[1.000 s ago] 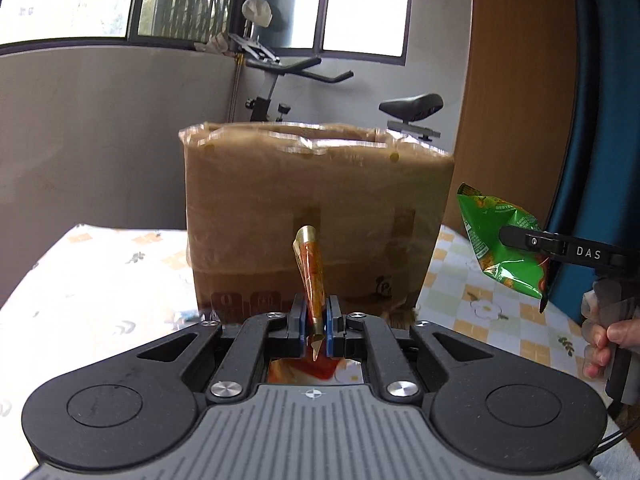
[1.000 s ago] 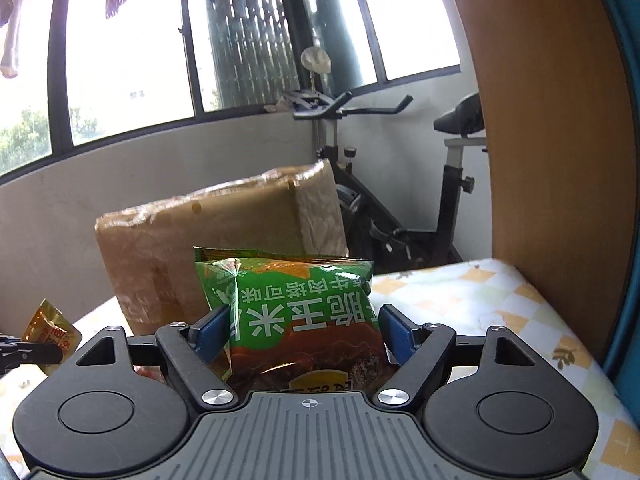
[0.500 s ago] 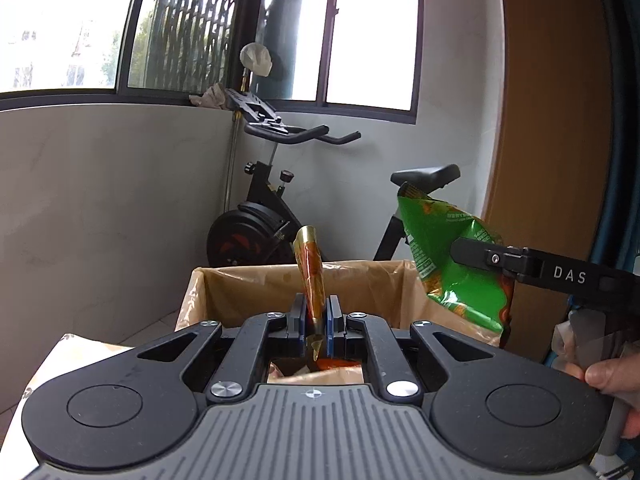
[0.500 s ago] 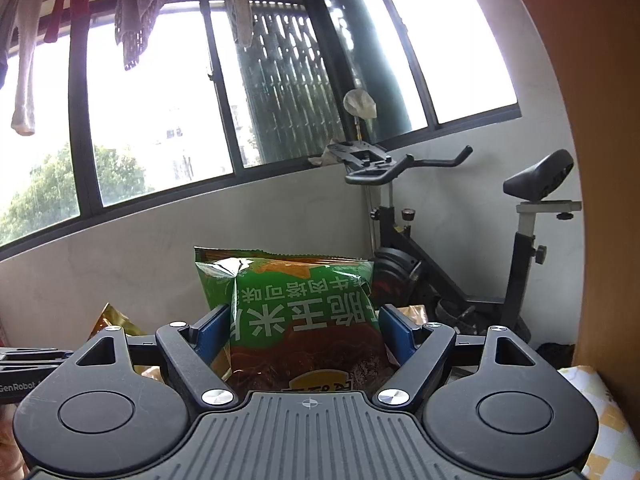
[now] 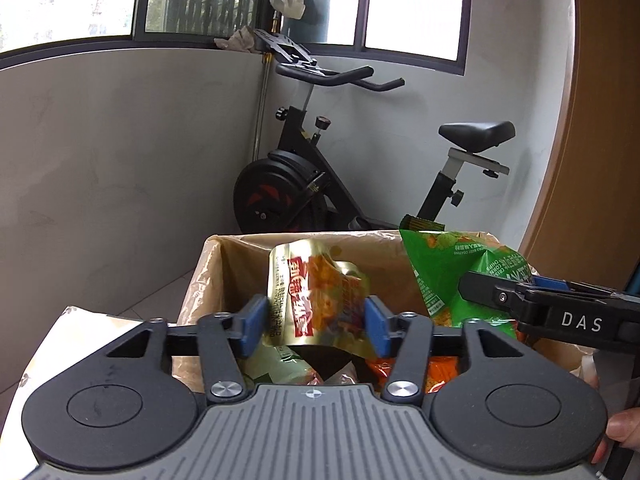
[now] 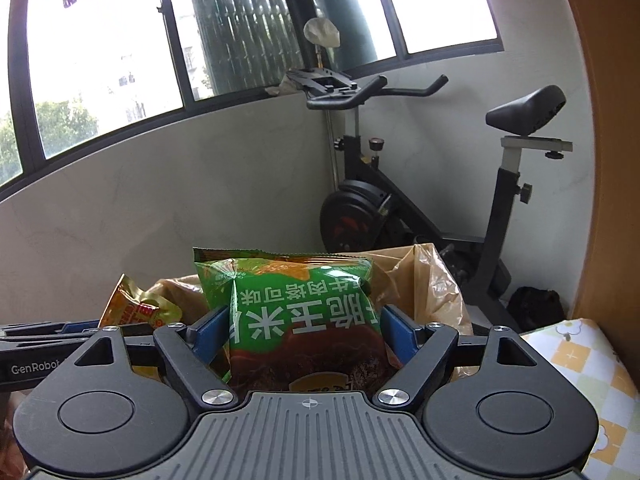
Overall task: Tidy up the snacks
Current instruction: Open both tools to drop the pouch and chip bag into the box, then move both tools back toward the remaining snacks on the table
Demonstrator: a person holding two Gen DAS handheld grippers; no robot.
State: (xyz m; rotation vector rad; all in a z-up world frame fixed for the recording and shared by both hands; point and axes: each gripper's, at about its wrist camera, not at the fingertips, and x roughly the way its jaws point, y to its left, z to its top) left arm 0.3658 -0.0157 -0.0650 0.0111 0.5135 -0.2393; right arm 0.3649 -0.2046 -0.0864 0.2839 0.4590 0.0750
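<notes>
We saw the desk (image 6: 576,364) only at the edges of each view: in the right wrist view a corner showed at lower right, covered by a cloth checked in yellow and white with small flower prints; in the left wrist view a pale strip of it lay at lower left. On it stood a cardboard box (image 5: 208,276), open at the top and lined with a clear, wrinkled plastic bag (image 6: 436,284) whose edge folded over the rim. Where the box met the desk was hidden from us. Beyond the desk, an exercise bike (image 5: 288,192) stood on the grey floor (image 5: 160,296) against the wall.
</notes>
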